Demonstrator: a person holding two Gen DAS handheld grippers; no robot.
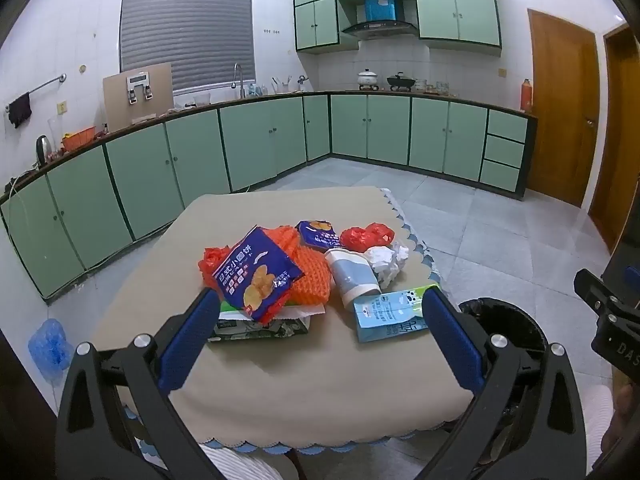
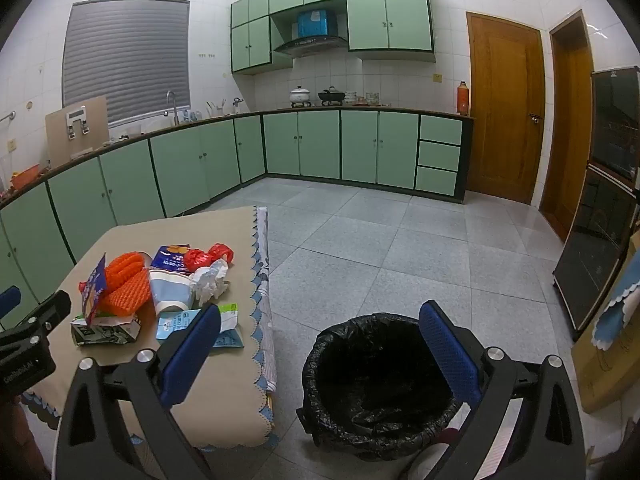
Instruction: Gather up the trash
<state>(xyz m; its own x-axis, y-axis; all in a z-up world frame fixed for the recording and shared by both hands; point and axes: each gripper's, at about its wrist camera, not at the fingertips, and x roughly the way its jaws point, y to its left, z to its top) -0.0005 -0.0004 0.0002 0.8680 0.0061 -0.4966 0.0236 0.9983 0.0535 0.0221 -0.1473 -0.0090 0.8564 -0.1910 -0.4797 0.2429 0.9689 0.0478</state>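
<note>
On the beige-clothed table lies a heap of trash: a blue chip bag, orange foam netting, a tipped paper cup, crumpled white paper and a light-blue milk carton. Beside the table, on the floor, stands a black-lined bin. The left gripper and the right gripper both hold their fingers spread wide, gripping nothing.
</note>
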